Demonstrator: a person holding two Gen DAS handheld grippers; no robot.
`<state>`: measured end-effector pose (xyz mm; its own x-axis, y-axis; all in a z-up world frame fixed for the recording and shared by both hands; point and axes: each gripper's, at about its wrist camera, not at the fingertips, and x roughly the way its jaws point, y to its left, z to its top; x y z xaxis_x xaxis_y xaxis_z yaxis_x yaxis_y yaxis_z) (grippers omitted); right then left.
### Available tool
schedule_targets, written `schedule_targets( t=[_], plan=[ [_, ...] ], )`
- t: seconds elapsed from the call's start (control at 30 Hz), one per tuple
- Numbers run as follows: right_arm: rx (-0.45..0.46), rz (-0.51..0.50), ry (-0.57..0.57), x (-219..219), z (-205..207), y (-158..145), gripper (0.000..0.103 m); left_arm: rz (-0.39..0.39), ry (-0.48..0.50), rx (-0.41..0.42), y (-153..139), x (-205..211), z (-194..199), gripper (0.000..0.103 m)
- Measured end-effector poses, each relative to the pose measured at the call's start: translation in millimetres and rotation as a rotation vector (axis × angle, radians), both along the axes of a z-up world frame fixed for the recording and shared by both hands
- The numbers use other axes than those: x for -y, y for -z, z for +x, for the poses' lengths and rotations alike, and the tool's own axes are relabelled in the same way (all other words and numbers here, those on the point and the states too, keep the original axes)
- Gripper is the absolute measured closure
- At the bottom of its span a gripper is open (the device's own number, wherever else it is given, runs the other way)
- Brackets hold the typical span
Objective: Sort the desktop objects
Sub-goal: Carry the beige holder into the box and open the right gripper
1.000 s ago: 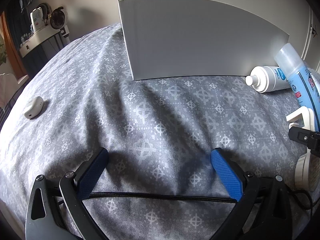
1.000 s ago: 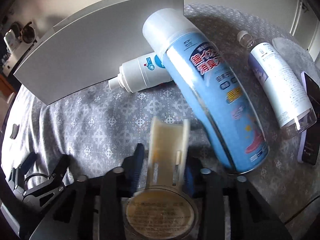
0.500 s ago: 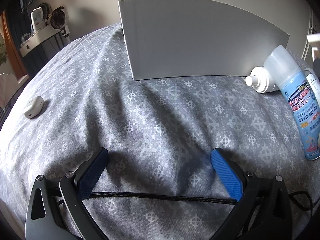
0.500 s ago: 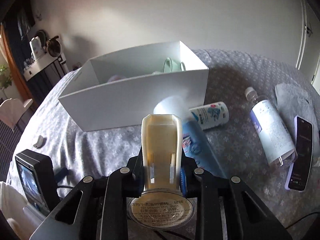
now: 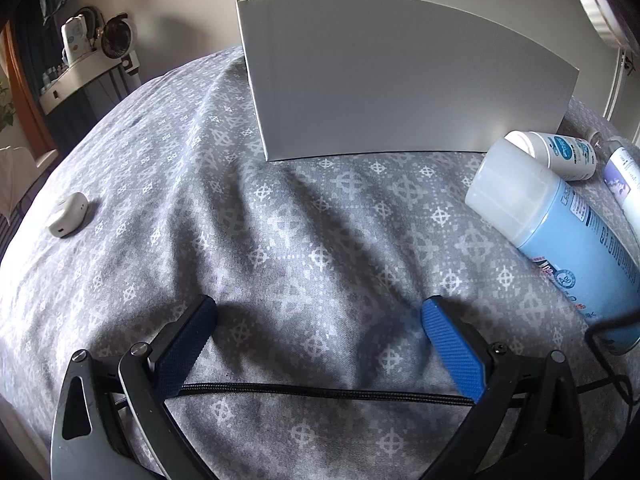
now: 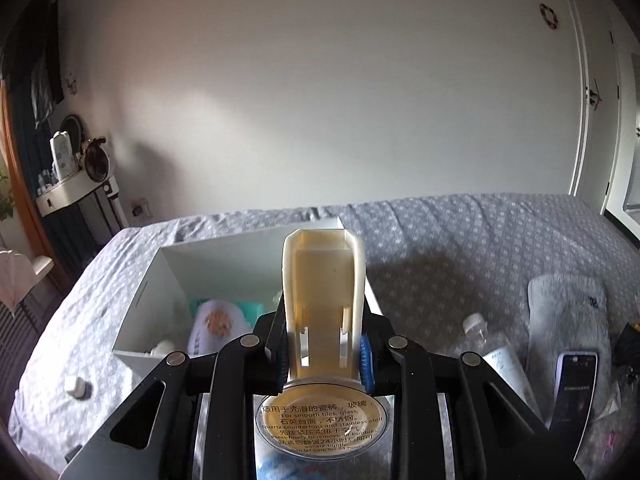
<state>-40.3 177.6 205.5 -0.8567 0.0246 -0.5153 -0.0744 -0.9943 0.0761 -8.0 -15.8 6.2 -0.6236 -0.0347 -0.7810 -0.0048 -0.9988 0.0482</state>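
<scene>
Right gripper [image 6: 323, 354] is clamped on a cream holder [image 6: 322, 304] (plastic, round adhesive base with printed text toward the camera), pads pressing both its sides. Holder sticks up and forward between the fingers, held in the air over the near edge of the white box [image 6: 160, 280]. Box is open-topped and already has a white-and-orange pouch [image 6: 216, 320] and something teal inside; the rest of its contents are hidden behind the holder.

Left gripper [image 5: 316, 320] has its jaws spread wide, nothing between them, just bedspread under the pads. Box wall [image 5: 400, 80] stands well ahead of it.

To the left gripper's right: blue spray can [image 5: 560, 232] lying on its side, a small white bottle [image 5: 560, 152] just beyond it near the box corner, and a clear bottle [image 5: 624, 176] at the frame edge. A small white case [image 5: 66, 216] lies far left, well apart from everything.

In the right wrist view, a phone [image 6: 574, 384] lies right, partly on a grey cloth [image 6: 564, 304], beside the clear bottle [image 6: 496, 352].

Surface is a bed with grey patterned bedspread [image 5: 280, 240]. White wall [image 6: 320, 100] behind, shelf [image 6: 72, 196] with small items at left, door at right.
</scene>
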Motion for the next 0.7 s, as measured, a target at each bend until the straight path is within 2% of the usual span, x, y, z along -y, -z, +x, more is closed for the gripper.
schedule_targets(
  t=[0.13, 0.23, 0.43, 0.57, 0.7],
  plan=[
    [-0.028, 0.04, 0.01, 9, -37, -18, 0.08, 0.0, -0.001, 0.0, 0, -1, 1, 0.0],
    [-0.017, 0.07, 0.009, 19, -69, -15, 0.08, -0.001, -0.001, 0.0, 0, -1, 1, 0.0],
    [0.11, 0.087, -0.028, 42, -117, 35, 0.08, -0.002, -0.002, -0.001, 0, -1, 1, 0.0],
    [0.18, 0.093, -0.067, 53, -123, 70, 0.08, -0.002, -0.002, -0.001, 0, -2, 2, 0.0],
    [0.233, 0.083, -0.097, 55, -120, 83, 0.08, -0.002, -0.002, -0.001, 0, -3, 3, 0.0]
  ],
)
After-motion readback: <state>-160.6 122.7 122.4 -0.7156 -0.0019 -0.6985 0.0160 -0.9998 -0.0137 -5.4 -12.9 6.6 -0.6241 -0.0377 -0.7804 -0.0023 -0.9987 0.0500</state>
